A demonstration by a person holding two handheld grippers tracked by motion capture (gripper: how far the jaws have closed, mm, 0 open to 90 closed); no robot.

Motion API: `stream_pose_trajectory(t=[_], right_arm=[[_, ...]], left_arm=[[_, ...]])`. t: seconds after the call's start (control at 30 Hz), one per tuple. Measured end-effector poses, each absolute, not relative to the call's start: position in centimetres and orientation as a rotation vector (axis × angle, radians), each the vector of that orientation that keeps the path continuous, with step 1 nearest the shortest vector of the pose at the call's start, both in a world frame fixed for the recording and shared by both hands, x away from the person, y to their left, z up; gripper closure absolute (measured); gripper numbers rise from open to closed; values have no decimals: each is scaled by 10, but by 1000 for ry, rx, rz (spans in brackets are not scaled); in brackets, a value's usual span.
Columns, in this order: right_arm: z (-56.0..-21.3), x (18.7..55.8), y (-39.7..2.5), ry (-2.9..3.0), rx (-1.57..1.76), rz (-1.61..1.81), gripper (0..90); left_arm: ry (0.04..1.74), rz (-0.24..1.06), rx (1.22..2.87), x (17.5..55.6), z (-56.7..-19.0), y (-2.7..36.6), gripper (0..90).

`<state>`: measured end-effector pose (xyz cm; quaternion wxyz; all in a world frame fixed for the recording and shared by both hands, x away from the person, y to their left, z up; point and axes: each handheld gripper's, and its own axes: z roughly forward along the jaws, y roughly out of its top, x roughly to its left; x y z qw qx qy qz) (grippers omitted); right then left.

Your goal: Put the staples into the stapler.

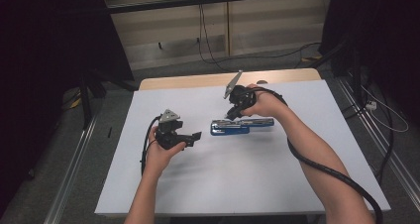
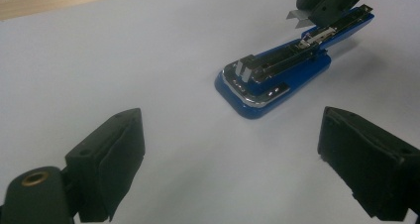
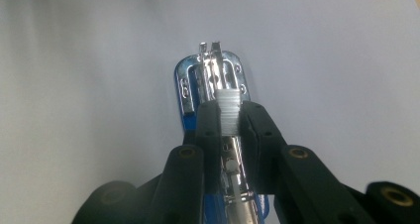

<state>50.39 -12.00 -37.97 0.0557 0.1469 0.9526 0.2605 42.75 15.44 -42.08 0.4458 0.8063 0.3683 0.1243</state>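
My right tongs point(image 3: 229, 122) pinch a light, brittle strip of white staples point(image 3: 229, 105) over the open blue metal stapler point(image 1: 241, 126) at bench centre; left tongs point(image 2: 233, 169) gape, 8 o'clock.

A white sheet point(image 1: 208, 184) covers most of a table, and a strip of the bare wooden tabletop point(image 1: 198, 80) shows along its far edge. Grey carpet point(image 1: 277, 60) lies around and beyond the table, with black cables point(image 1: 208, 45) trailing across it from a pale panelled wall point(image 1: 168, 30), and another cable and a small white plug block point(image 1: 371, 105) lie on the floor at the right. Metal rails point(image 1: 74, 164) run along the floor on both sides of the table, and dark curtains point(image 1: 44, 50) hang at the left and right edges.
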Motion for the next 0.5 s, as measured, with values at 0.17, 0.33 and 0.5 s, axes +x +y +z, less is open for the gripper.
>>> stream_pose_trajectory(t=[0.17,0.33,0.5], right_arm=[[-381,507,-116,2893,434,787,792],[-382,508,-113,2899,435,786,792],[-384,511,-108,2899,426,799,792]], left_arm=[[916,311,1998,428,-421,156,111],[922,308,1998,428,-421,156,111],[920,309,2001,428,-422,156,111]])
